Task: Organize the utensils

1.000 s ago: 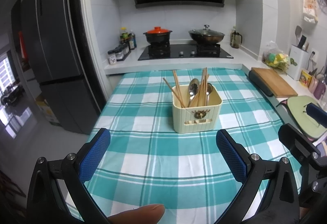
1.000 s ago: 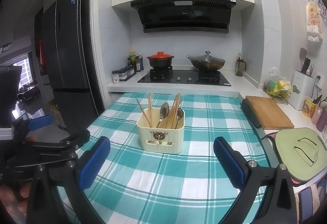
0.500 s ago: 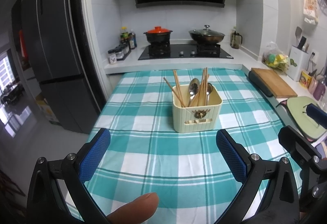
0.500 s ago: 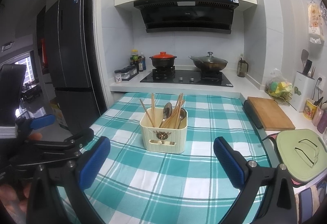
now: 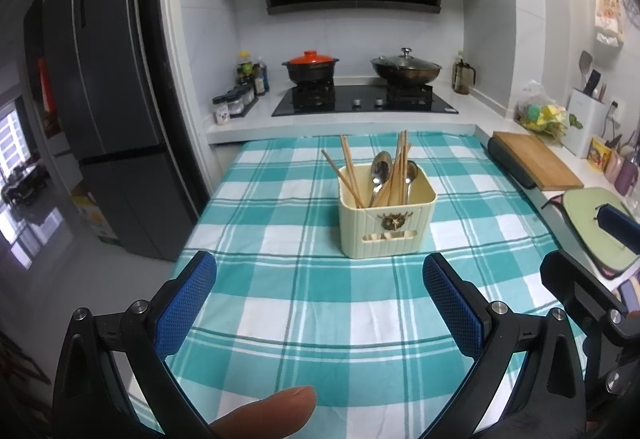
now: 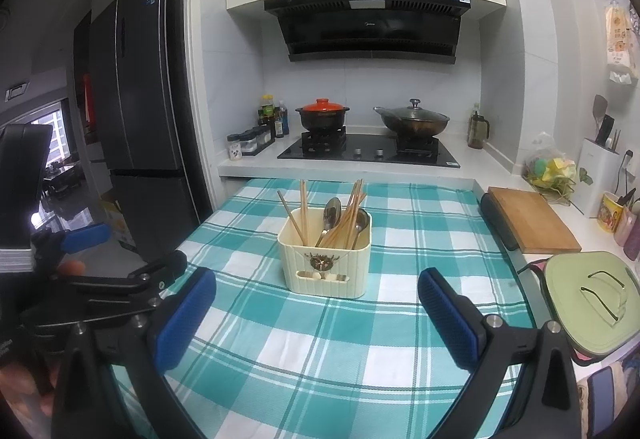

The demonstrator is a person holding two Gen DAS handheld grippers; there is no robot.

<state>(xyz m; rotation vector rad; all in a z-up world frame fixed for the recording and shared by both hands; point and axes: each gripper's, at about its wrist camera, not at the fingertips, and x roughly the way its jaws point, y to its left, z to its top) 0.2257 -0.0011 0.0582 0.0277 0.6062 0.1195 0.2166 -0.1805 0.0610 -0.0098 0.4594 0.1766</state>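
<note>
Both grippers' fingers [image 5: 188, 303] [image 6: 448, 323] are spread before the utensil holder [image 5: 386, 223]; only the left view shows a fingertip [image 5: 268, 413].

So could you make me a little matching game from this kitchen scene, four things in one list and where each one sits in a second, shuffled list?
Things:
1. wooden chopsticks
2. black pot with an orange lid
3. wooden cutting board
4. small spice jars

Places:
A. on the left burner of the black stove
B. on the white counter left of the stove
C. standing in the cream ribbed utensil holder on the teal checked tablecloth
D. lying flat on the counter along the right side

Pairs: 1-C, 2-A, 3-D, 4-B
</note>
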